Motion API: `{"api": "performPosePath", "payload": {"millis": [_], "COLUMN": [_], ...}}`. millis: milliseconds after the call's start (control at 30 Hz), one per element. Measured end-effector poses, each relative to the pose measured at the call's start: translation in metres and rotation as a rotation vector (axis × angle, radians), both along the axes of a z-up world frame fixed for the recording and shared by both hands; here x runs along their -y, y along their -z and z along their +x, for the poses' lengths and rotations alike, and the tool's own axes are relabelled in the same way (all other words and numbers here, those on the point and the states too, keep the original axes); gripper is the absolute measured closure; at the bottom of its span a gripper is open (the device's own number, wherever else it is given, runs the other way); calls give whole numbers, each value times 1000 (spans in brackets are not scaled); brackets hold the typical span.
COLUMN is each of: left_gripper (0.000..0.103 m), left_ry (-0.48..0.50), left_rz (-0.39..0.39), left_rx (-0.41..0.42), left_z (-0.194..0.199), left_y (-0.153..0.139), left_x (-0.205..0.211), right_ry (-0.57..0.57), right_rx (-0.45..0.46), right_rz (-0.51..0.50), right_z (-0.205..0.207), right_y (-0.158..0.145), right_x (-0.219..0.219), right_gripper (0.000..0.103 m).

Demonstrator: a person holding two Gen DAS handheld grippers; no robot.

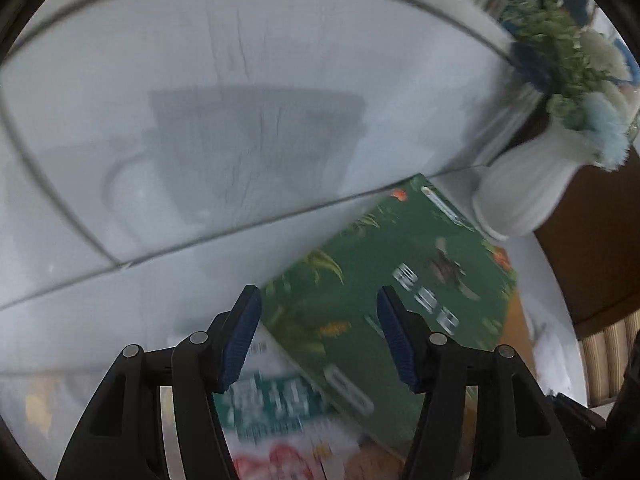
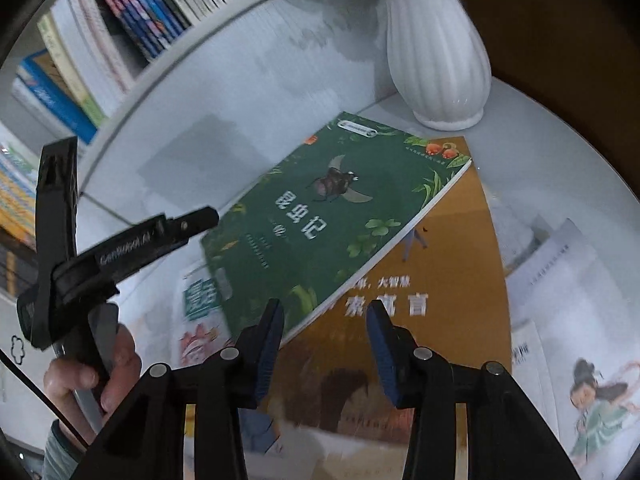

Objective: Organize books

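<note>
**Both grippers poised over the loose pile, green insect book on top**

The green insect book lies flat and askew on top of the heap on the white table, its cover up and one corner overhanging the orange fable book beneath it. That overhang looks like the reason the right gripper sits where it does: its jaws are spread, empty, and lined up near the book's lower edge, where a finger could slip under the raised cover. A white-and-green book pokes out from under the far side, and a white picture book with a girl in green lies off to the right, so the pile is plainly unsorted.

The left gripper, seen from across as a black tool in the person's left hand, hovers over the opposite side of the green cover with its blue pads apart and nothing between them. That view is smeared by motion, so I can't say whether a pad touches the cover.

The ribbed white vase stands just beyond the pile, close enough that a lifted book could knock it. The shelf row of upright books behind is presumably where these belong.
</note>
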State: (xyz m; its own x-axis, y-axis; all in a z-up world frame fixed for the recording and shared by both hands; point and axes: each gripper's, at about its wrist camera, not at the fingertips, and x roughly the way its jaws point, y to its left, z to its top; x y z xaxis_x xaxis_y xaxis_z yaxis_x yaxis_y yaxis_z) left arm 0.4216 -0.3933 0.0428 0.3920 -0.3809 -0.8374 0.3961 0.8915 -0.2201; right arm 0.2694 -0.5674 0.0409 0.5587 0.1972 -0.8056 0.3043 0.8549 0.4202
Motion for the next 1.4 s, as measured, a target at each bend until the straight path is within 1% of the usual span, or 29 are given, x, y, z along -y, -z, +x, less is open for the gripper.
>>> {"api": "performPosePath", "payload": {"millis": [100,200,300,400,500,533,600,700,800,900,967,1033,1100,1167,1233,1300,1367,1400], "left_gripper": [46,46,46,47,46,46,46,46,46,46,47,47,47,47,47,47,47,47], "left_ry": [5,16,38,92,161,171,179,183,179,138,82,20,-57,-116,-181,-227,-254,-266], "left_rz": [17,8,-10,-50,-47,-47,-64,-83,-77,-106,-140,-161,-188,-196,-195,-212,-216,-216], "left_rx": [18,-18,-56,-88,-84,-86,-112,-131,-142,-180,-221,-243,-287,-309,-320,-327,-342,-355], "left_z": [14,26,29,25,5,2,-12,-44,-88,-136,-168,-203,-237,-259,-285,-313,-327,-333], "left_y": [7,18,25,22,10,8,5,3,3,4,6,4,5,11,14,15,18,21], "left_x": [5,8,11,14,18,18,15,2,-14,-40,-65,-95,-126,-148,-171,-191,-210,-218], "right_ry": [8,14,9,-10,-17,-23,-40,-101,-174,-251,-312,-369,-440,-488,-538,-573,-615,-641], "right_rx": [-22,-26,-41,-45,-58,-61,-68,-72,-75,-74,-81,-94,-121,-150,-174,-180,-186,-197], "right_rz": [-29,-48,-53,-47,-66,-73,-90,-129,-162,-163,-145,-131,-133,-132,-110,-120,-120,-104], "right_z": [9,14,20,23,23,21,17,5,-14,-35,-51,-66,-88,-106,-128,-147,-162,-168], "right_y": [8,8,9,10,9,9,8,6,2,-1,-3,-5,-3,1,4,3,3,5], "right_x": [1,2,1,2,7,9,12,12,7,-1,-13,-29,-57,-80,-109,-134,-156,-165], "right_gripper": [61,61,61,61,59,59,59,59,59,59,59,59,59,59,59,59,59,59]}}
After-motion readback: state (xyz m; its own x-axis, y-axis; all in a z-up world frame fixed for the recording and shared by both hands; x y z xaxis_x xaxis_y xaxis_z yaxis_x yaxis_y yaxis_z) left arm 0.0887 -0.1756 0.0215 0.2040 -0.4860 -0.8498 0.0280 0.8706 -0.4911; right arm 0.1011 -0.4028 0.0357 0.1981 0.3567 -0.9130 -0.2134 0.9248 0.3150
